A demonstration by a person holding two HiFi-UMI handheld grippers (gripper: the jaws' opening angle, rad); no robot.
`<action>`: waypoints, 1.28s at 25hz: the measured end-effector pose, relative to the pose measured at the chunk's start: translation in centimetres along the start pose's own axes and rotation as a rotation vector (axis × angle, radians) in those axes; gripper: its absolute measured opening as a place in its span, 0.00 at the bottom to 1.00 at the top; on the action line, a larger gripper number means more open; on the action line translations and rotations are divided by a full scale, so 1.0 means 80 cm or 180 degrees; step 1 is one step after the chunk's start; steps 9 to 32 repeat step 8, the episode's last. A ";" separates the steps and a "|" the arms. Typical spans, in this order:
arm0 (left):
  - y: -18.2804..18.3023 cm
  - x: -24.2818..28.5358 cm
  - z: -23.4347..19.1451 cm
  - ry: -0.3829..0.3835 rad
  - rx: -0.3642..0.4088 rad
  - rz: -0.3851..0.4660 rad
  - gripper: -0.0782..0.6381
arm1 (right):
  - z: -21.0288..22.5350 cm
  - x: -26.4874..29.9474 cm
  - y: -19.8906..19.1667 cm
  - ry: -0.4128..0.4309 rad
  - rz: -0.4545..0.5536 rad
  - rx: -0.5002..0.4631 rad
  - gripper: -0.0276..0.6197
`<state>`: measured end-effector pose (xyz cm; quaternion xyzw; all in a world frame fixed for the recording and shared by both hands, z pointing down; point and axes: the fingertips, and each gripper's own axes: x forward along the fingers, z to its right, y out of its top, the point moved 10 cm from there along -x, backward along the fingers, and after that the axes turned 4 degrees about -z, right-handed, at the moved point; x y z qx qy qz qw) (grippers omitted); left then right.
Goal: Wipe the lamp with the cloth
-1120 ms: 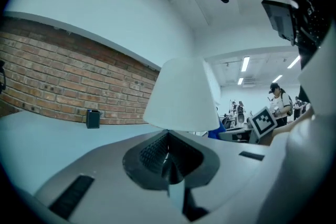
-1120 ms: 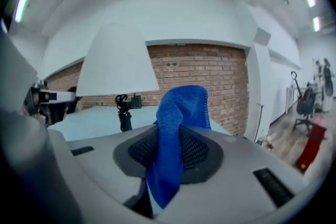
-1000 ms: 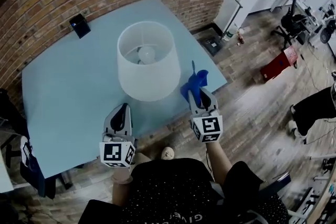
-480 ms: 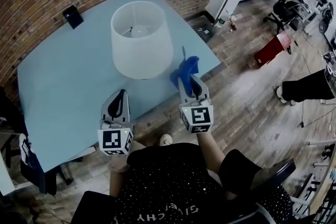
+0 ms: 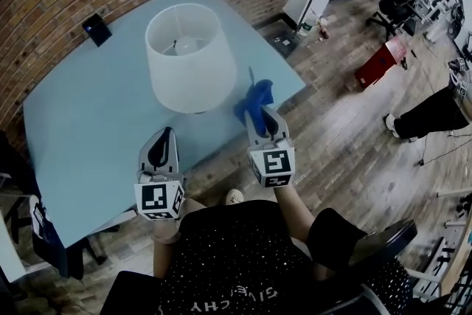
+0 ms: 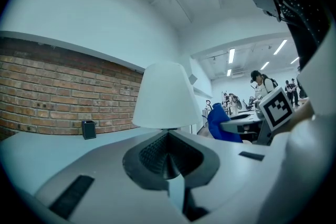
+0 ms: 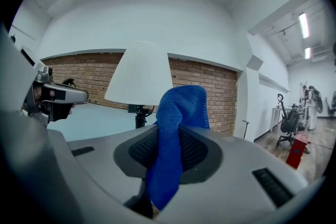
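Right gripper point(image 5: 259, 119) edged nearer lamp point(image 5: 190, 63) — fingers point(image 7: 202, 153) pinch cloth point(image 5: 252, 99); left gripper point(image 5: 162, 138) closed.

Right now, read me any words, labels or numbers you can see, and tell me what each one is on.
"GIVENCHY": upside down on the person's black shirt, partly blurred.
The left gripper and right gripper carry only square marker patterns, no words.
Nothing readable on the lamp, cloth or black box.
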<state>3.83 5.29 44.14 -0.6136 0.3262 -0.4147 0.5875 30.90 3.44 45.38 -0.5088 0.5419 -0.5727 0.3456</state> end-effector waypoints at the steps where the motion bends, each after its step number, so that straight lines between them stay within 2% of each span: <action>1: 0.001 0.001 0.001 0.0002 0.0001 -0.0002 0.12 | 0.001 0.000 0.000 0.0007 -0.0006 0.0012 0.18; 32: 0.001 0.004 0.003 0.0004 0.0006 -0.0015 0.12 | 0.004 -0.002 -0.004 0.0031 0.0010 0.0038 0.18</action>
